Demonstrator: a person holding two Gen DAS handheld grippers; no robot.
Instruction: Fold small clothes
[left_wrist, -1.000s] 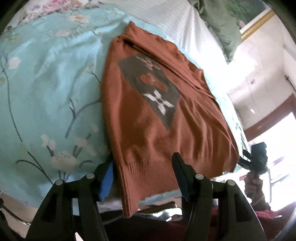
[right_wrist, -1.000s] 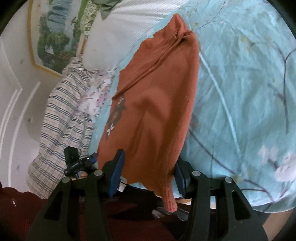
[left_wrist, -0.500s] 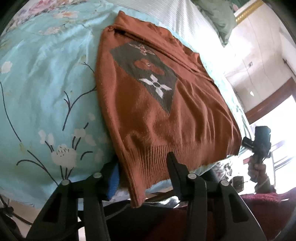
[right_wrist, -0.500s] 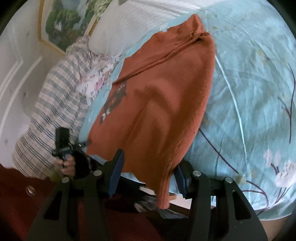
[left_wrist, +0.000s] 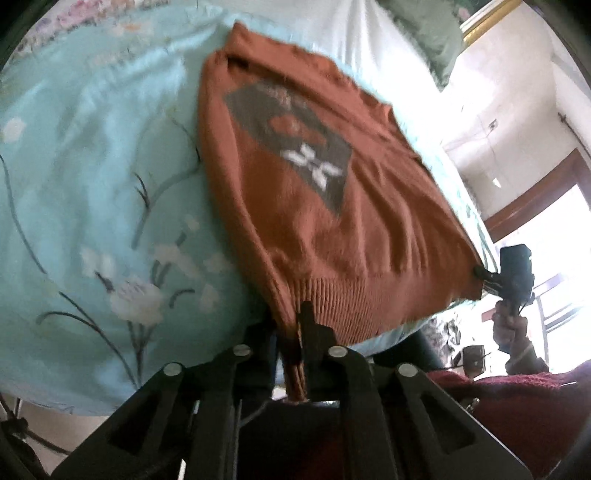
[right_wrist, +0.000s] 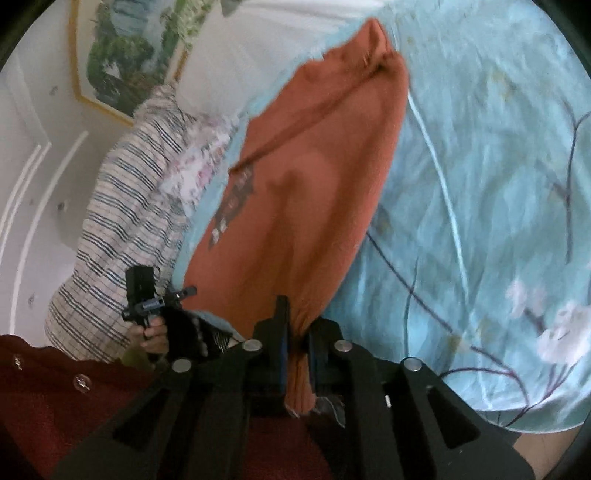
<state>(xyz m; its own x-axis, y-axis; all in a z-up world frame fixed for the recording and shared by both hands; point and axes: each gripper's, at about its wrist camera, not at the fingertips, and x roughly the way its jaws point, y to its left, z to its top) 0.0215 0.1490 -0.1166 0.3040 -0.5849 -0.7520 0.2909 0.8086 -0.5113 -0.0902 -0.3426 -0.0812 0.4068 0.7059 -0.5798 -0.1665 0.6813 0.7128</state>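
A rust-orange knitted sweater (left_wrist: 332, 221) with a grey diamond motif lies flat on the pale blue flowered bedspread (left_wrist: 92, 166), its ribbed hem at the bed's near edge. My left gripper (left_wrist: 291, 328) is closing, and its jaws pinch the hem's left corner between them. In the right wrist view the same sweater (right_wrist: 314, 184) stretches away from me, and my right gripper (right_wrist: 297, 325) is closing with the hem's right corner bunched between its pads. Each gripper shows small in the other's view, held by a hand: the right gripper (left_wrist: 513, 277), the left gripper (right_wrist: 147, 295).
A striped and checked blanket (right_wrist: 122, 229) is heaped at the bed's left side. White pillows (left_wrist: 351, 33) lie beyond the collar. A framed landscape picture (right_wrist: 125, 48) hangs on the wall. A dark red sleeve (left_wrist: 517, 406) is near me.
Both grippers' jaws have drawn together from wide apart onto the sweater's hem corners. The hem is now gathered and slightly lifted at each corner.
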